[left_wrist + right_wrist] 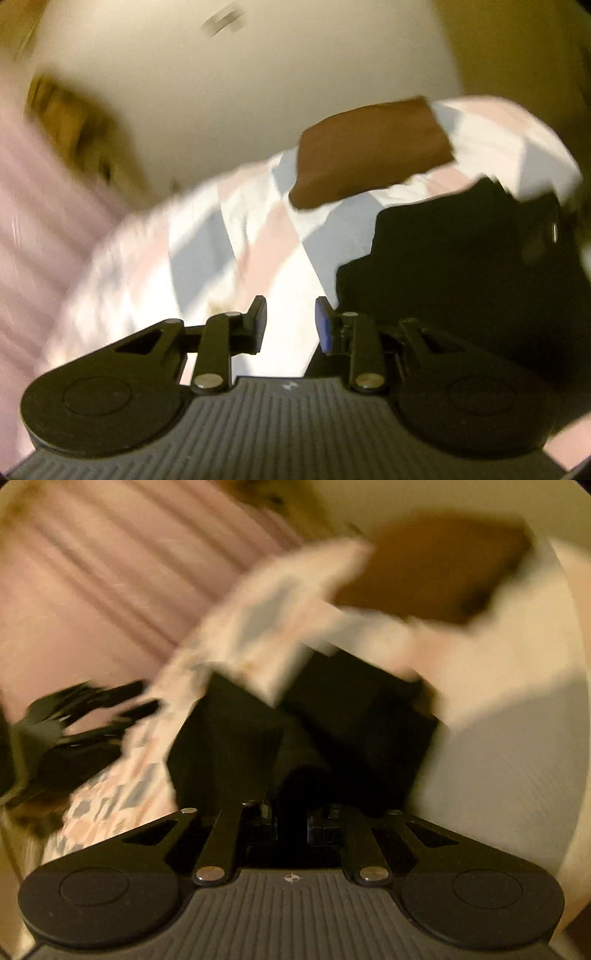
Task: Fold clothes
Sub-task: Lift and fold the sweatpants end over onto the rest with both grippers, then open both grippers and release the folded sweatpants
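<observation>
The limp black garment (303, 731) is pinched at its edge by the right gripper (291, 825); the left gripper (290, 325) hangs part-open, holding nothing.

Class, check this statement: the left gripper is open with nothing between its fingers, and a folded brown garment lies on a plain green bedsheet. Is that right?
Not quite. The bedsheet is not plain green; it is white with pink and grey-blue diamonds, as the left wrist view shows. The rest stands: the left gripper is open and empty, and the brown garment lies on the sheet.
</observation>
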A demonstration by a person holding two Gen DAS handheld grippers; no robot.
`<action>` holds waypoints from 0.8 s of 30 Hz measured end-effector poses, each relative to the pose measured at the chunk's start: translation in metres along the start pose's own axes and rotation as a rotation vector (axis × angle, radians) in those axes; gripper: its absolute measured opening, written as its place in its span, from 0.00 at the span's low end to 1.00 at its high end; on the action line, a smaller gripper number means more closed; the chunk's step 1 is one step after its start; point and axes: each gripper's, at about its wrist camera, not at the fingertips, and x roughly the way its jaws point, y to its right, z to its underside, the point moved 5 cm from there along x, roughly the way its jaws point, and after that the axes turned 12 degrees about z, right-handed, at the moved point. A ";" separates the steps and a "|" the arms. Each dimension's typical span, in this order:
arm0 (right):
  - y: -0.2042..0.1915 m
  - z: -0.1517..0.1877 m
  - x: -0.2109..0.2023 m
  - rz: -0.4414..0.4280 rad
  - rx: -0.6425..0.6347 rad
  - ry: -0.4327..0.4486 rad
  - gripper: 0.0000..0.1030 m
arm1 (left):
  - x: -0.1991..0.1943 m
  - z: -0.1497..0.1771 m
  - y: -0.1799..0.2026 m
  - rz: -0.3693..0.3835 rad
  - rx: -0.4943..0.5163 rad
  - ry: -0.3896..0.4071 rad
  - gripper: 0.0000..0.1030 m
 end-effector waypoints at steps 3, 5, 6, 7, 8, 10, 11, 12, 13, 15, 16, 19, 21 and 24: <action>0.004 -0.002 0.005 -0.034 0.009 -0.005 0.11 | -0.005 0.031 -0.004 0.019 -0.210 0.001 0.25; -0.001 -0.007 0.000 -0.038 -0.015 0.018 0.11 | -0.014 0.046 -0.002 -0.004 -0.300 0.009 0.25; -0.004 -0.010 -0.004 -0.038 -0.030 0.036 0.11 | -0.019 0.050 0.000 -0.005 -0.338 0.015 0.25; -0.006 -0.014 -0.010 -0.039 -0.043 0.060 0.11 | -0.024 0.054 0.003 -0.005 -0.376 0.021 0.25; -0.008 -0.018 -0.016 -0.040 -0.057 0.084 0.11 | -0.029 0.057 0.005 -0.006 -0.414 0.027 0.25; -0.012 -0.026 -0.028 -0.041 -0.085 0.133 0.11 | -0.038 0.064 0.011 -0.007 -0.483 0.038 0.25; -0.015 -0.029 -0.034 -0.042 -0.099 0.157 0.11 | -0.040 0.064 0.015 -0.011 -0.482 0.040 0.25; -0.014 -0.033 -0.039 -0.040 -0.105 0.175 0.11 | -0.041 0.063 0.019 -0.016 -0.482 0.041 0.25; -0.009 -0.036 -0.039 -0.032 -0.093 0.178 0.11 | -0.038 0.061 0.023 -0.021 -0.481 0.041 0.25; 0.003 -0.041 -0.035 -0.013 -0.068 0.179 0.11 | -0.028 0.059 0.030 0.003 -0.486 0.044 0.24; 0.008 -0.042 -0.024 0.001 -0.053 0.164 0.11 | -0.025 0.059 0.033 0.005 -0.485 0.042 0.24; 0.018 -0.041 -0.015 0.018 -0.025 0.153 0.11 | -0.015 0.058 0.042 0.009 -0.483 0.038 0.24; 0.023 -0.039 -0.013 0.025 -0.009 0.152 0.11 | -0.014 0.056 0.044 0.003 -0.469 0.041 0.24; 0.031 -0.037 -0.010 0.035 0.014 0.151 0.11 | -0.007 0.058 0.045 0.011 -0.481 0.040 0.24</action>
